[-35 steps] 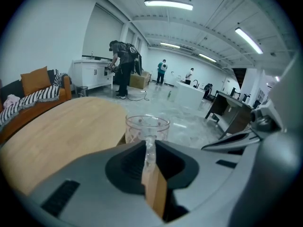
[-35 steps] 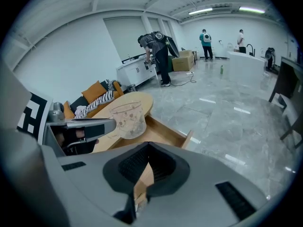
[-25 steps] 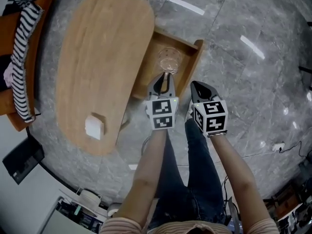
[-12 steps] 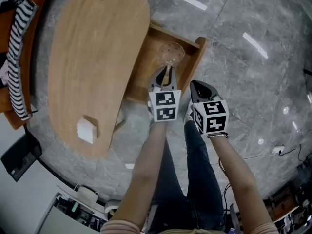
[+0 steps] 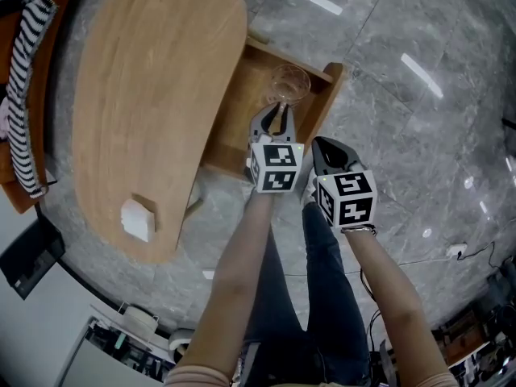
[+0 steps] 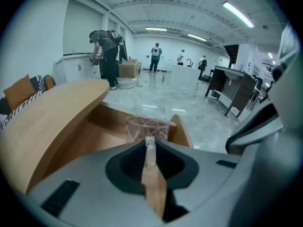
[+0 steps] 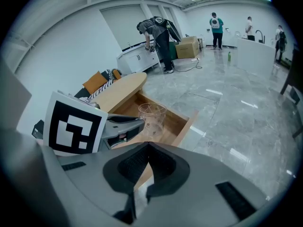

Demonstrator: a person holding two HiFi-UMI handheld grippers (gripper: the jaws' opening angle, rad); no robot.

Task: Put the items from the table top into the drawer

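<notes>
Lower since 1 s ago: left gripper (image 5: 278,114), clenched on clear patterned glass (image 5: 290,83), nears open wooden drawer (image 5: 333,77). We should keep it upright, ease down w/o knocking its walls; right gripper (image 7: 146,146) closed, empty.

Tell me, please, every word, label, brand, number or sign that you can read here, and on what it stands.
None is readable in any view.
The black-and-white marker cube on the left gripper: square pattern, no text.
The matching cube on the right gripper: the same.
The clear cut-pattern glass: no lettering.
The brown cardboard box far behind: any print too small.
</notes>
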